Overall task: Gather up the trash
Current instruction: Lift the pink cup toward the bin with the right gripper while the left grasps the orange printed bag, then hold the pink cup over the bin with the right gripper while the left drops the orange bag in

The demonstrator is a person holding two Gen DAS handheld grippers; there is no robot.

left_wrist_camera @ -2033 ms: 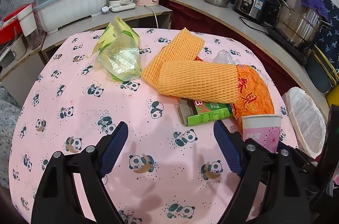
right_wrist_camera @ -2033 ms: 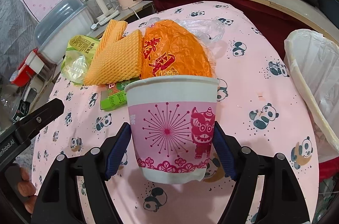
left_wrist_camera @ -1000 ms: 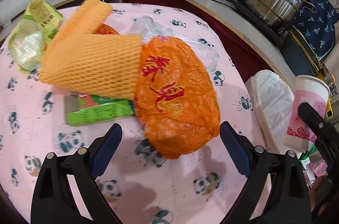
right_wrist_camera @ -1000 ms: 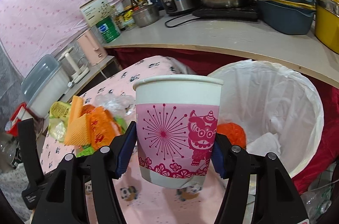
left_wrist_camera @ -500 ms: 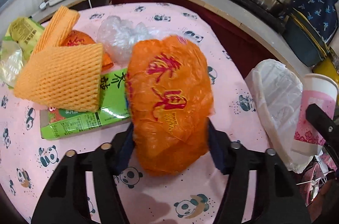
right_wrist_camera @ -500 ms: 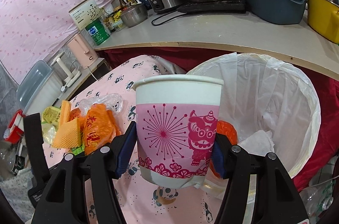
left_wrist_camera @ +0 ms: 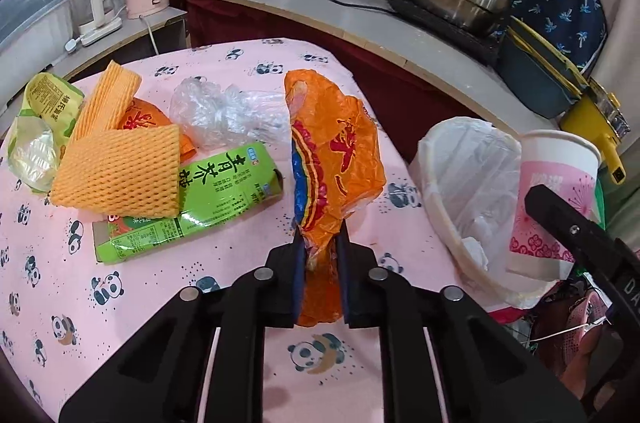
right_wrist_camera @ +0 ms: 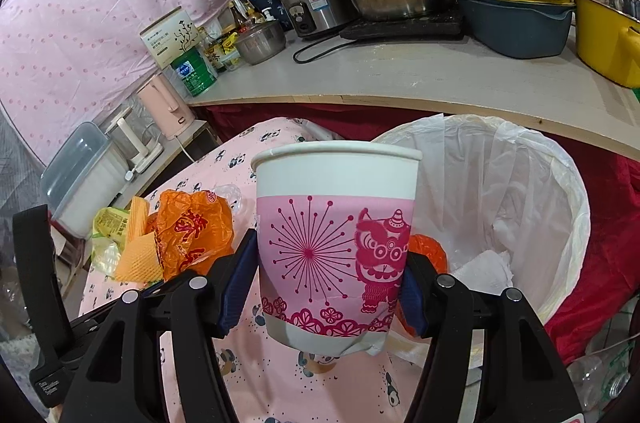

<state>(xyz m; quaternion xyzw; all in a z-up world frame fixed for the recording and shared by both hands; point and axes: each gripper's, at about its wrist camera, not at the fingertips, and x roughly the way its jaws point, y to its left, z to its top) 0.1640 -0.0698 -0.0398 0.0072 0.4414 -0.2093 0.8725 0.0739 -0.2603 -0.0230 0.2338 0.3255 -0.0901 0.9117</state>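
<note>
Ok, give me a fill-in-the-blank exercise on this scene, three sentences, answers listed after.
1. The left gripper is shut on a crumpled ____ plastic bag.
2. The right gripper holds the pink and white paper cup upright next to the white-lined ____.
3. On the panda tablecloth, a piece of orange foam netting lies partly over a ____ carton.

Missing words: orange; trash bin; green

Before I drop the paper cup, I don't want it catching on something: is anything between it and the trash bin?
Nothing visible. The paper cup sits in the right tongs by the open, lined trash bin; its mouth is uncovered.
</note>
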